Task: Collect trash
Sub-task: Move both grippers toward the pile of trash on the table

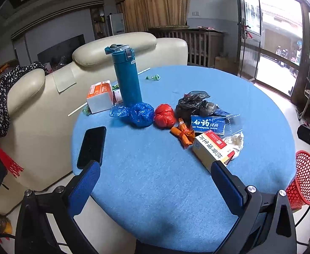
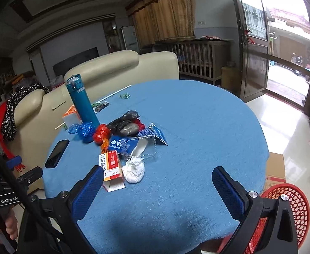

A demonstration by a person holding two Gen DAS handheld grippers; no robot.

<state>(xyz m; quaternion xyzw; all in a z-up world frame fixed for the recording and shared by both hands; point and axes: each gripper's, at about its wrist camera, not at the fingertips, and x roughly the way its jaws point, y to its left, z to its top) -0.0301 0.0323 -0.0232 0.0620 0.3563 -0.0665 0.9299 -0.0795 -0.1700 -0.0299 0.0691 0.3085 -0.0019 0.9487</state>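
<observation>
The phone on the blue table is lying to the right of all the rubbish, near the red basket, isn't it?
Not quite. The phone lies to the left of the rubbish, by the sofa side of the blue table, as the right wrist view shows. The red basket stands on the opposite side.

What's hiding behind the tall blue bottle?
Behind the bottle I can see an orange-and-white box lying on the table, a green wrapper and a white straw. The bottle covers part of them; anything directly behind it stays hidden.
</observation>
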